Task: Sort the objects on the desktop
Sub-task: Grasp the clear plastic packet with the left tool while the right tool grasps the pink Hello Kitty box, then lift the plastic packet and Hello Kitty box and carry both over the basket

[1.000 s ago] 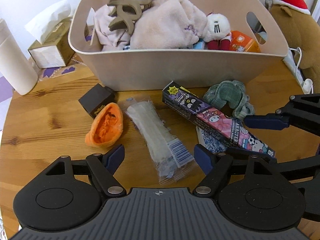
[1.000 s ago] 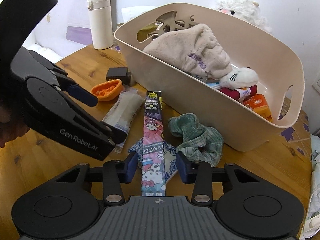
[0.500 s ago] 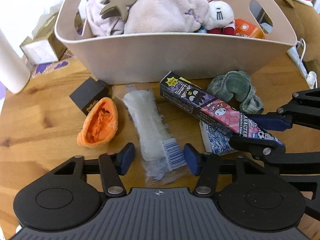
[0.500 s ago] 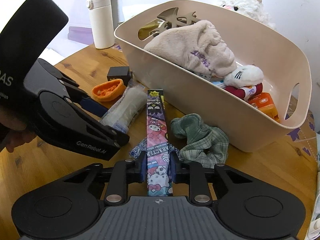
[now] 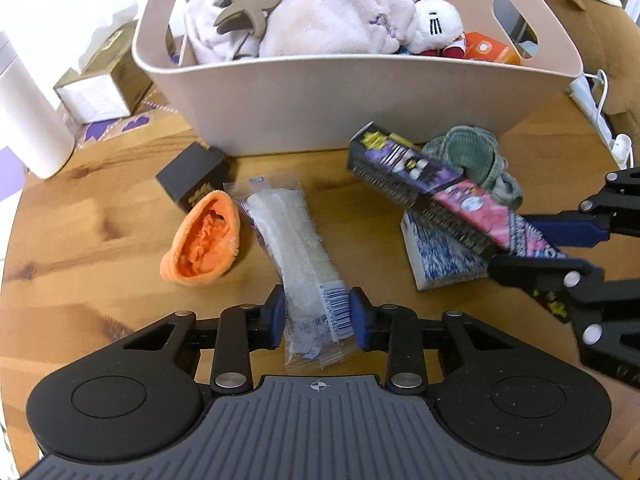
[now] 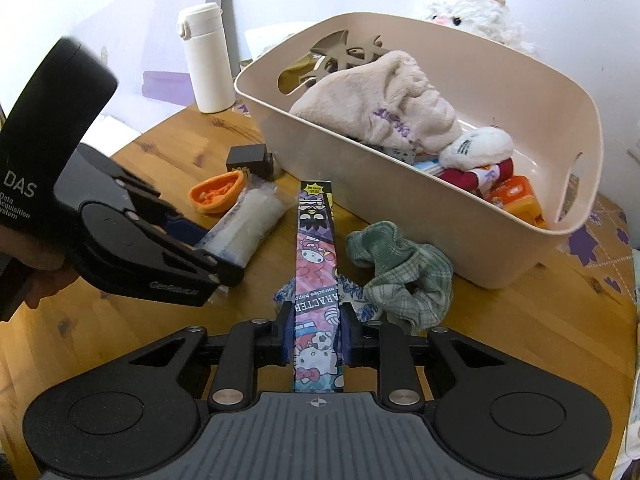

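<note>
My left gripper [image 5: 316, 312] is shut on the near end of a clear plastic packet [image 5: 296, 236] that lies on the wooden table. My right gripper [image 6: 316, 328] is shut on a long cartoon-print box [image 6: 316, 264], which also shows in the left wrist view [image 5: 432, 188], its far end raised off the table. A beige basket [image 5: 320, 92] behind holds plush cloth, a soft toy and an orange box. An orange sock [image 5: 204, 240], a small black box [image 5: 192, 176], a green scrunchie [image 5: 472, 160] and a blue-white packet [image 5: 436, 256] lie on the table.
A white bottle [image 6: 206, 60] and a tissue box [image 5: 104, 84] stand at the back left. A brown plush toy with a red hat [image 5: 592, 12] and a white cable are at the back right. The basket wall [image 6: 400, 200] rises just beyond the items.
Both grippers have closed: the left onto the plastic packet, the right onto the cartoon box. The box's far end has lifted and turned slightly. Both grippers moved forward.
</note>
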`<state>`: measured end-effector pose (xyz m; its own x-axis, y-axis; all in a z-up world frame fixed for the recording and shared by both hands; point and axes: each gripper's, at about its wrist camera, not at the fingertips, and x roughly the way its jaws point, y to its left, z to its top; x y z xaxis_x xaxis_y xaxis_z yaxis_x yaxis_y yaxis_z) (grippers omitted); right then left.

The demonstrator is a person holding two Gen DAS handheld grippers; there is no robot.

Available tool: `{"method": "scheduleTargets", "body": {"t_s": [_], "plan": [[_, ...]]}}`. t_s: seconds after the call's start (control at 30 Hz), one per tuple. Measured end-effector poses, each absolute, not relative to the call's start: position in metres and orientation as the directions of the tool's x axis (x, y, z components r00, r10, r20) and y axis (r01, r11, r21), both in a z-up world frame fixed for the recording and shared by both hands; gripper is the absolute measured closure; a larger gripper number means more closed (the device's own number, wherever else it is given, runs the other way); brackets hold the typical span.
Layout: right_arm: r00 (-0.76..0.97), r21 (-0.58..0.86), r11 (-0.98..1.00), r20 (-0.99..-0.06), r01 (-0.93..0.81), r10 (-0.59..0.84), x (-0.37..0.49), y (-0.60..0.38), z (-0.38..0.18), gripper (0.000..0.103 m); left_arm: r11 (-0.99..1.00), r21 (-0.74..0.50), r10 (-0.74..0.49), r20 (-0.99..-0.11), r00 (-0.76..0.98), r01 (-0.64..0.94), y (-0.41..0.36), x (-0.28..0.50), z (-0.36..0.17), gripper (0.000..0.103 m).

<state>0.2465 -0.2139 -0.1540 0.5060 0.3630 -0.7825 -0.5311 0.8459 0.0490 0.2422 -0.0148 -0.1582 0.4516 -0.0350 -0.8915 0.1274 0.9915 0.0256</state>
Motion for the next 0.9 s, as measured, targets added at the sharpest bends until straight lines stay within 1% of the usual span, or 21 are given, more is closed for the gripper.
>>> {"method": "scheduleTargets", "body": {"t_s": [0.3, 0.47, 0.73, 0.9], "plan": [[0.512, 0.045, 0.836, -0.773, -0.547, 0.376, 0.224, -0.227, -0.142, 0.081, 0.992, 0.009, -0.048, -0.891, 0.452, 0.124, -0.007, 0.214, -0.149, 0.07], [0.525, 0.04, 0.842, -0.765, -0.538, 0.372, 0.213, -0.236, -0.132, 0.081, 0.989, 0.017, -0.054, -0.883, 0.466, 0.146, -0.009, 0.199, -0.137, 0.07], [0.568, 0.015, 0.85, -0.738, -0.527, 0.365, 0.194, -0.256, -0.107, 0.081, 0.987, 0.016, -0.065, -0.866, 0.496, 0.158, -0.011, 0.184, -0.117, 0.07], [0.608, 0.006, 0.871, -0.714, -0.491, 0.348, 0.189, -0.272, -0.088, 0.081, 0.987, 0.011, -0.077, -0.848, 0.525, 0.162, -0.01, 0.177, -0.101, 0.07]]}}
